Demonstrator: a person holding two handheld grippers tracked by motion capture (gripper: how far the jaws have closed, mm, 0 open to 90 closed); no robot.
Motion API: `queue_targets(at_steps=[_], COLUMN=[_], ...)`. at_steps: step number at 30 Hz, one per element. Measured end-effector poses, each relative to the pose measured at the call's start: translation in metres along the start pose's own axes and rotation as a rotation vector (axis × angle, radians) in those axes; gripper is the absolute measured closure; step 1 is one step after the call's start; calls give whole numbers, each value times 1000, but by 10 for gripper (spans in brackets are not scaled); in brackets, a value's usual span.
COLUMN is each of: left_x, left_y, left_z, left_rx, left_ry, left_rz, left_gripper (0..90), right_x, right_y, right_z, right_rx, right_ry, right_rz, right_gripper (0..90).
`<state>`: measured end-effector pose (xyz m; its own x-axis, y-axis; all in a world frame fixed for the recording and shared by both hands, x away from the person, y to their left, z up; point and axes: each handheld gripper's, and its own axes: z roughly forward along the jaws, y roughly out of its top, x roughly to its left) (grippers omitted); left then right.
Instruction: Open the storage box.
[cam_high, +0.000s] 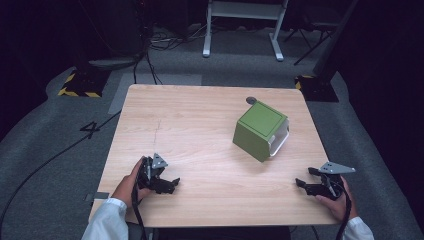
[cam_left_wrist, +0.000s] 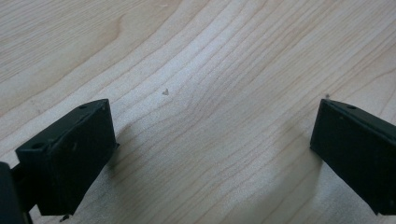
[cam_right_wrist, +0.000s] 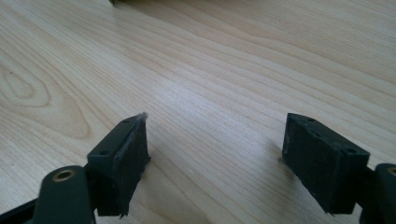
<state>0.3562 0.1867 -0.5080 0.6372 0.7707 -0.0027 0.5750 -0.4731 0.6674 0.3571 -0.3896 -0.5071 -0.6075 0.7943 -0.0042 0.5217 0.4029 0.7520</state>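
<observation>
Grippers rest low on a wooden table (cam_high: 200, 115), one in each hand. Left gripper (cam_high: 172, 184) has jaws spread wide with bare wood between them; right gripper (cam_high: 301, 183) likewise gapes empty. Green box (cam_high: 260, 130) sits tilted ahead of the right gripper, well apart from both.

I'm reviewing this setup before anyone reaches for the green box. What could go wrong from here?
1. The green box sits tilted on the table, so a push from one side may tip or slide it.
2. Both the left gripper and the right gripper are open and low over the wood; the jaws could scrape it.
</observation>
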Motion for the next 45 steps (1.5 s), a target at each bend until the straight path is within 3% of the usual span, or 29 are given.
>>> queue_targets(at_steps=[5, 8, 15, 29, 33, 39, 45], left_x=[-1, 0, 4, 4, 4, 4, 4], left_y=[-1, -3, -3, -4, -4, -4, -4], left_z=[0, -2, -3, -3, -3, -3, -3], left_rx=[-2, -3, 1, -1, -1, -2, -2], left_ry=[-2, -33, -77, -75, -75, -75, -75], left_rz=[-6, 30, 74, 77, 77, 74, 74], left_gripper=[3, 3, 2, 5, 5, 5, 6], right_x=[0, 0, 0, -1, -8, -13, -15], right_y=[0, 1, 1, 6, 18, 41, 65], right_z=[0, 1, 1, 2, -5, -14, -5], right_rx=[0, 0, 1, -4, -39, -73, -86], right_ry=[0, -1, -6, -43, -85, -130, -139], right_rz=[1, 2, 2, -6, 17, -1, -4], right_gripper=[225, 225, 222, 221, 222, 222, 224])
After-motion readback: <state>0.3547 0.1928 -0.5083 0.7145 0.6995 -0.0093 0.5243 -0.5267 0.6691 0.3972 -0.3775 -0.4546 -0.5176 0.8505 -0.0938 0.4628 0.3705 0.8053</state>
